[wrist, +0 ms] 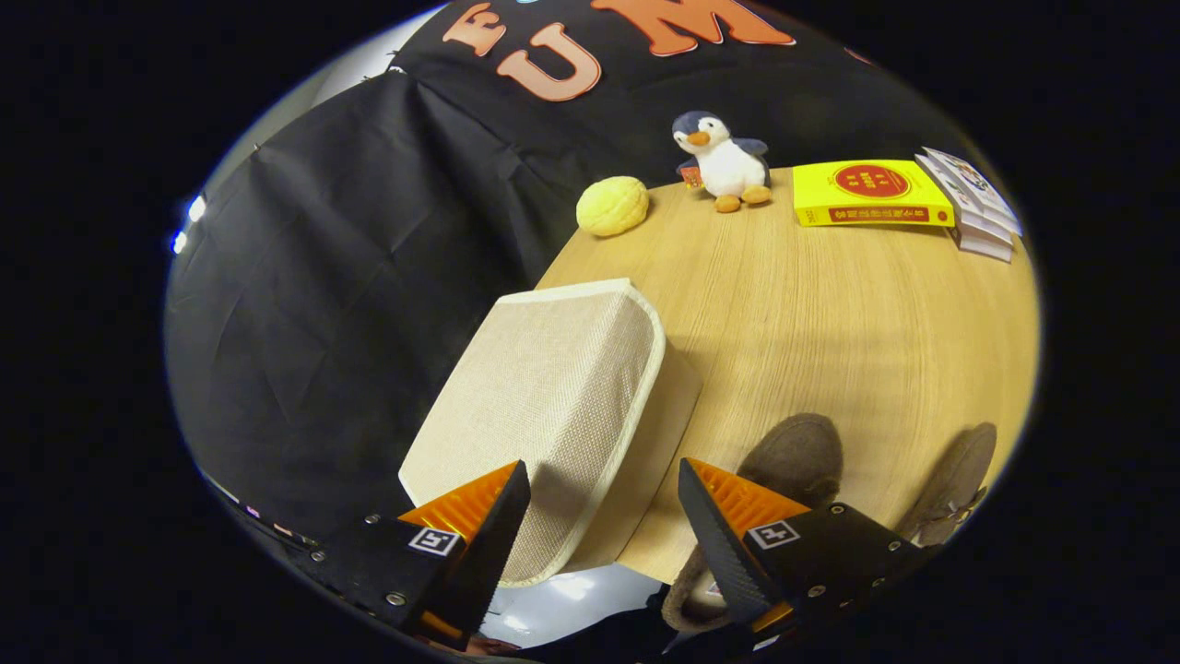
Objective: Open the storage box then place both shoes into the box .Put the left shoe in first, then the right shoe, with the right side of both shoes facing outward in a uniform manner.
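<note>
Gripper view: the round light-wood counter (pixel 830 314) carries a beige woven fabric storage box (pixel 544 415), lid closed, at its left edge, just ahead of the fingers and reaching between them. The gripper (pixel 604 516) has its fingers spread apart, holding nothing. Two brown suede shoes lie near right: one (pixel 793 461) beside the right finger, another (pixel 954 484) farther right. Far off sit a yellow book (pixel 867 192), a plush penguin (pixel 724 161) and a yellow ball (pixel 612 205).
</note>
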